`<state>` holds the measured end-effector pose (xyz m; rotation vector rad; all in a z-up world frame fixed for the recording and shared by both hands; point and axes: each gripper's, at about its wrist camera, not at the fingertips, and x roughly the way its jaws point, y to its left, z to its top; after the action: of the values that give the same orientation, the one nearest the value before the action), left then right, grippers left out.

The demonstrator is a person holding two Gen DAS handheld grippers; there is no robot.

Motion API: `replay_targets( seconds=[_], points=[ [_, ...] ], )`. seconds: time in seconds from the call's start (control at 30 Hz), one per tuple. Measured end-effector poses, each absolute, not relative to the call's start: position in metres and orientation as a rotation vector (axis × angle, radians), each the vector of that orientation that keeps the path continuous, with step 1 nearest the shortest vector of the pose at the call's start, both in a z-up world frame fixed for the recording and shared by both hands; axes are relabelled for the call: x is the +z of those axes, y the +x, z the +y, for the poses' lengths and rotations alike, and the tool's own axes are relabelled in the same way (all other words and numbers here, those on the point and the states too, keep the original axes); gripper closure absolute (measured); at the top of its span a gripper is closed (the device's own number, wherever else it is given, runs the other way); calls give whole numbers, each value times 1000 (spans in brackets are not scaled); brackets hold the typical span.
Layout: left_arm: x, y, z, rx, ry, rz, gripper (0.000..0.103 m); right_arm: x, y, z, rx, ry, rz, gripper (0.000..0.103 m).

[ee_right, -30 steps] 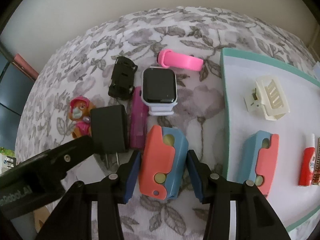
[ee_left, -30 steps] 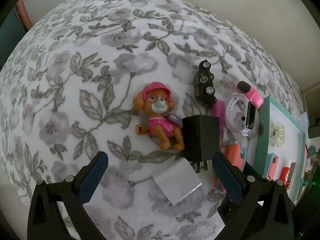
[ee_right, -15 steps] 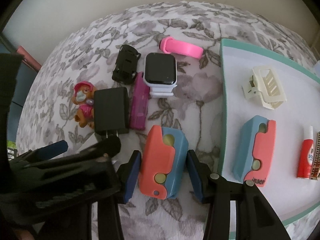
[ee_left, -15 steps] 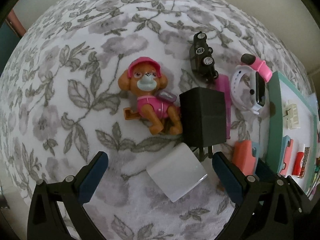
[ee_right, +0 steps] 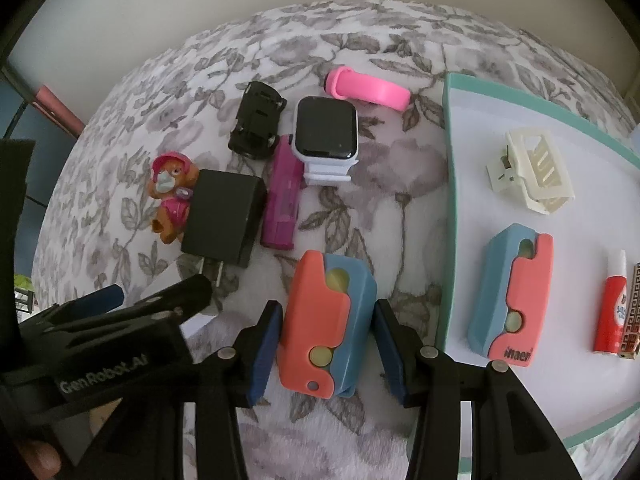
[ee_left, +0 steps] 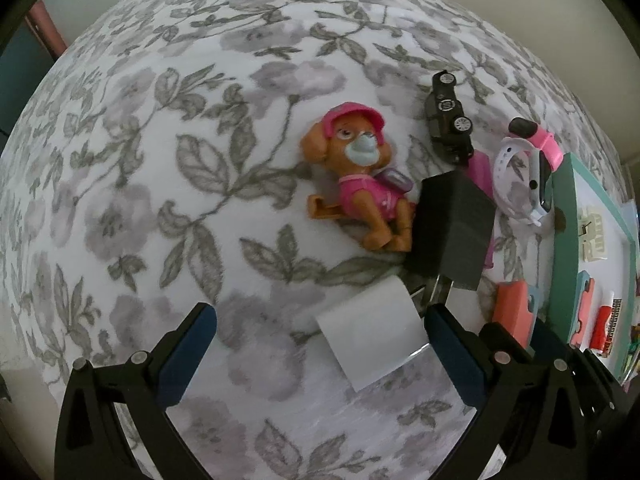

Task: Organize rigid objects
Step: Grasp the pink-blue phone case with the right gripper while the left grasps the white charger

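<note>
Change: left gripper (ee_left: pixel 320 344) has been dropping toward white card (ee_left: pixel 372 340); right unchanged.
R gripper (ee_right: pixel 326 348): fingers gripping coral-blue case (ee_right: pixel 328 320) by long sides, resting on floral bed cover (ee_right: pixel 360 40), just left of tray (ee_right: pixel 450 200).
Case axis: running away from cam, narrow end far.
L fingers: spread wide, straddling card, nothing held.
Why: prob. heading for tray beside matching case (ee_right: pixel 512 296).

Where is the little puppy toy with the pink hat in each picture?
Left wrist view: the puppy toy lies near the middle, just above centre.
Right wrist view: the puppy toy is small, at the left, halfway up.
Shared landmark: the black charger block touches it on its right in both views.
</note>
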<state>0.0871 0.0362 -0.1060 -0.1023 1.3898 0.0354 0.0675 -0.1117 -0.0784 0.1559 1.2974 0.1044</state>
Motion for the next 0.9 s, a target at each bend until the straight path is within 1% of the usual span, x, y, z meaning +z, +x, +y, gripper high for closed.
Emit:
replay_targets(
  seconds=[0.2,0.33,0.4,0.6,0.67,0.7,0.9],
  points=[
    [-111,78,57,37,-172,1410,1,-78,63,-110,101,143,1318,54],
    [-111,76,53,-4,-170,1402,13,-78,59,-109,100,134,1333,54],
    [-111,75,48,-16,-145,1397,16,-78,58,-108,100,127,1338,54],
    [-114,75,42,-10,-82,1390,32,-79,59,-108,94,100,1340,54],
    [-113,76,41,-12,-86,1385,41,-79,58,-106,91,78,1340,54],
    [-112,76,41,-11,-85,1383,42,-80,57,-104,91,58,1339,54],
    [-103,79,34,-17,-74,1385,42,-81,57,-99,85,12,1332,54]
  ],
)
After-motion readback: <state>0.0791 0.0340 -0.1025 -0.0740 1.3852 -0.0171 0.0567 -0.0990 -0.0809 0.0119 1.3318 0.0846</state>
